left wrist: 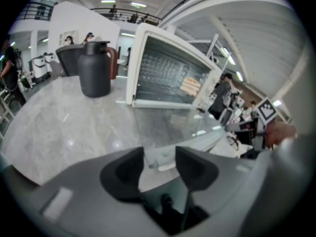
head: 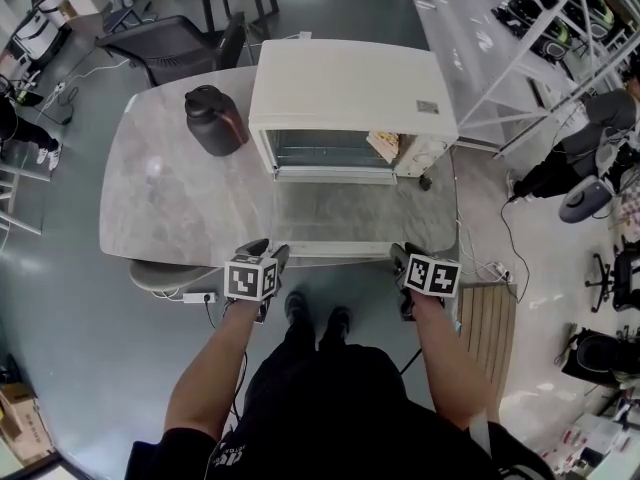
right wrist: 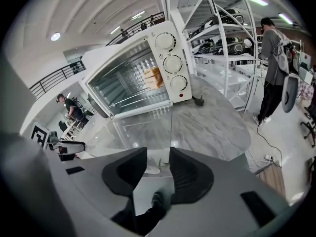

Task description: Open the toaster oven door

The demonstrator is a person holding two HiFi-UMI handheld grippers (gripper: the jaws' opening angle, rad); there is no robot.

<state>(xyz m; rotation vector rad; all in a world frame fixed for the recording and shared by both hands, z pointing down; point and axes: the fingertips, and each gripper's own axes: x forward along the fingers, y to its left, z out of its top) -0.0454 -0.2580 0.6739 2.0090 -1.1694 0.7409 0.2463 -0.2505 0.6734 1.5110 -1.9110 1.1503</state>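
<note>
White oven (head: 350, 83): glass door (head: 335, 213) is laid open, flat over the tabletop (head: 170, 198). Toast (head: 384, 145) is seen inside. Handle (head: 335, 251) ends are clamped in left gripper (head: 262, 254) and right gripper (head: 405, 258) jaws.

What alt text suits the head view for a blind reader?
A white toaster oven on a grey marble table has its glass door folded down nearly flat, with the left gripper and right gripper gripping its front edge. A dark jug stands left of it.
</note>
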